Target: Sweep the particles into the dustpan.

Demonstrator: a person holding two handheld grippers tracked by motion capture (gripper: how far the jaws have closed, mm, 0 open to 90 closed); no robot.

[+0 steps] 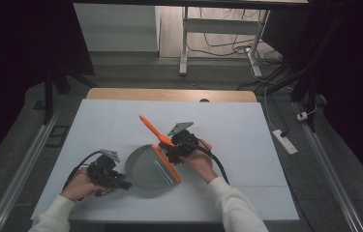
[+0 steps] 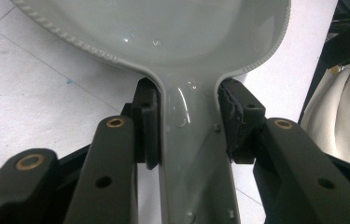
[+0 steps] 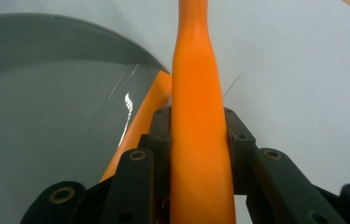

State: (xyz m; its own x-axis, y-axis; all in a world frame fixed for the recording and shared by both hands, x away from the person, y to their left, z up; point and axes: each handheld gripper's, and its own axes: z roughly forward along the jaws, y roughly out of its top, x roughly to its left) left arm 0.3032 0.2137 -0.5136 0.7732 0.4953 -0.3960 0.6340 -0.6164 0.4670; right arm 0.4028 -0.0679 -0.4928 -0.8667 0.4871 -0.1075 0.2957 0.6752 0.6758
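Note:
A grey dustpan [image 1: 147, 166] with an orange front lip lies on the white table top, near its front middle. My left gripper [image 1: 121, 183] is shut on the dustpan's handle [image 2: 189, 140]; both pads press its sides in the left gripper view. My right gripper [image 1: 173, 153] is shut on an orange brush handle [image 1: 154, 129] that slants up and to the left above the dustpan's lip. In the right gripper view the brush handle [image 3: 198, 116] runs up between the jaws, with the grey dustpan [image 3: 46, 116] and its orange lip [image 3: 151, 100] to its left.
The white table top [image 1: 227, 145] has a wooden strip [image 1: 169, 94] along its far edge. Beyond it stand a white table frame [image 1: 185, 43] and loose cables on the floor. A power strip [image 1: 285, 140] lies off the table's right side.

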